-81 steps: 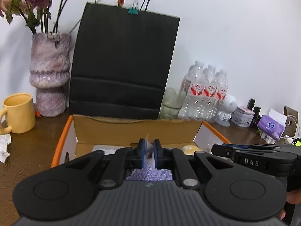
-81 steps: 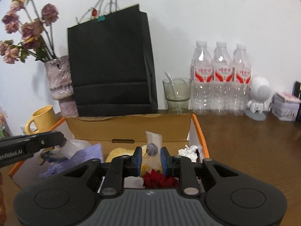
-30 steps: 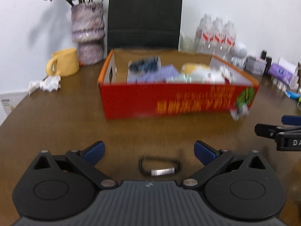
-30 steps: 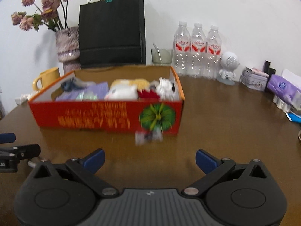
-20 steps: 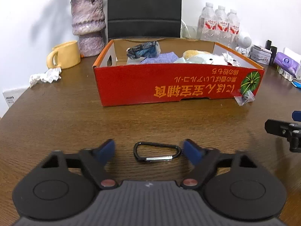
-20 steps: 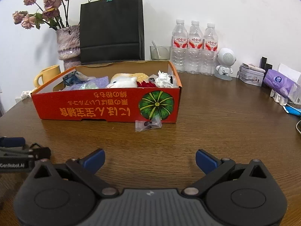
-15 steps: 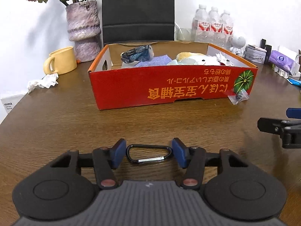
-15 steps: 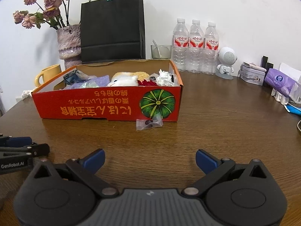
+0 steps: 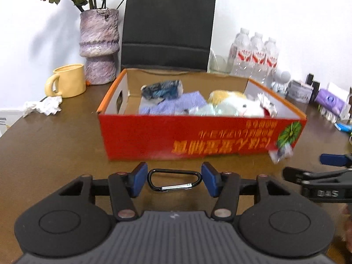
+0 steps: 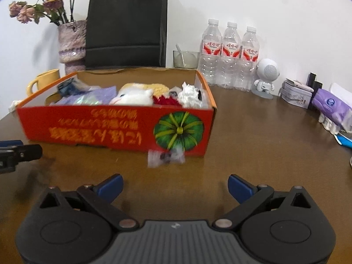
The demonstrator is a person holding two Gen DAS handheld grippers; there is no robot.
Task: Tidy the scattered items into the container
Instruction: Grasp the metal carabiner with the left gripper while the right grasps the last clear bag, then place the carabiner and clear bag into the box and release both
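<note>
A red cardboard box (image 9: 198,136) (image 10: 110,132) holds a plush toy, cloths and crumpled paper. My left gripper (image 9: 175,181) is shut on a black carabiner (image 9: 175,180), its pads touching both ends, and holds it in front of the box. A small clear packet (image 10: 166,157) (image 9: 280,153) lies on the table against the box's front right corner. My right gripper (image 10: 175,186) is open and empty, a little short of the packet.
A black paper bag (image 10: 125,26), a purple vase (image 9: 99,46), a yellow mug (image 9: 67,80) and water bottles (image 10: 228,57) stand behind the box. Crumpled paper (image 9: 43,107) lies at the left. A tissue pack (image 10: 332,105) is at the right.
My left gripper closed its fingers onto the carabiner and has moved with it toward the box. My right gripper moved closer to the packet, still open.
</note>
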